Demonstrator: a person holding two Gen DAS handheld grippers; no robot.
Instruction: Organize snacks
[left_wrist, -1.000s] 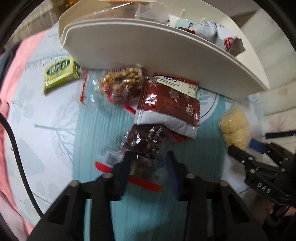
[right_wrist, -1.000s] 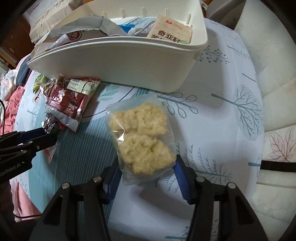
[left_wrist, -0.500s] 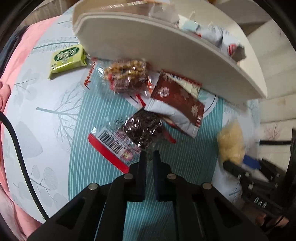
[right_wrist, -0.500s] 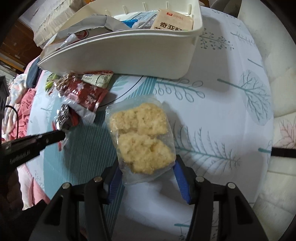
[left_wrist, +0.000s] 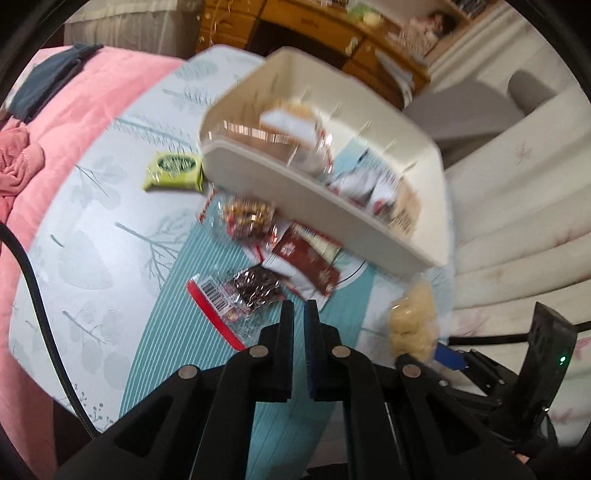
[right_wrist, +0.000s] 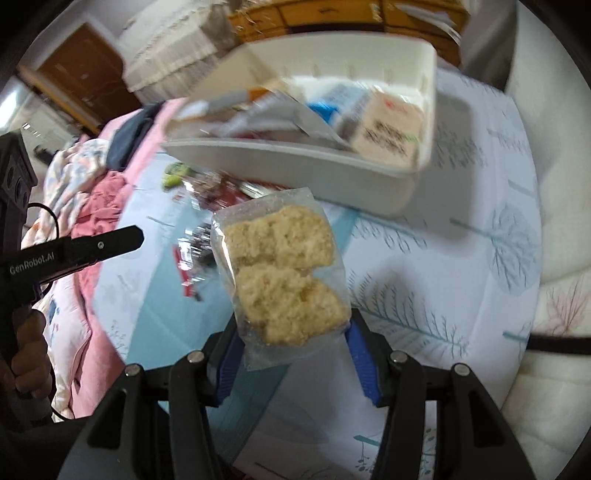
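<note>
while the right claw (right_wrist: 293, 341) grips the lower end of a clear bag of pale crumbly cakes (right_wrist: 284, 273), its blue pads pressing on either side of the pack, the bag stands up off the counter (right_wrist: 461, 258) in front of the white bin (right_wrist: 295, 162). the pack looks light and soft-walled, with thin slippery film around two brittle, crumbly blocks, so i judge a hard squeeze would break them; the sealed film margin at the bottom edge or the flanks of the lower block seem the safest places to hold, and the bag is likely to sag or swing if it is tipped quickly. the left claw (left_wrist: 299, 314) is closed with its fingers nearly touching and nothing visible between them, hovering above a clear packet of dark glossy pieces (left_wrist: 255, 288) that lies on the counter. that packet is crinkly film, probably light and slithery, best pinched at its flat red-edged seal. counting what lies loose on the counter in the left wrist view: one green wrapped bar (left_wrist: 173, 171), one clear bag of brown nuggets (left_wrist: 247, 218), one dark red sachet with snowflakes (left_wrist: 306, 258), and the one dark packet, so four loose items plus the one bag in the air. there is one bin, already holding several packs; motion blur keeps me from counting them.
</note>
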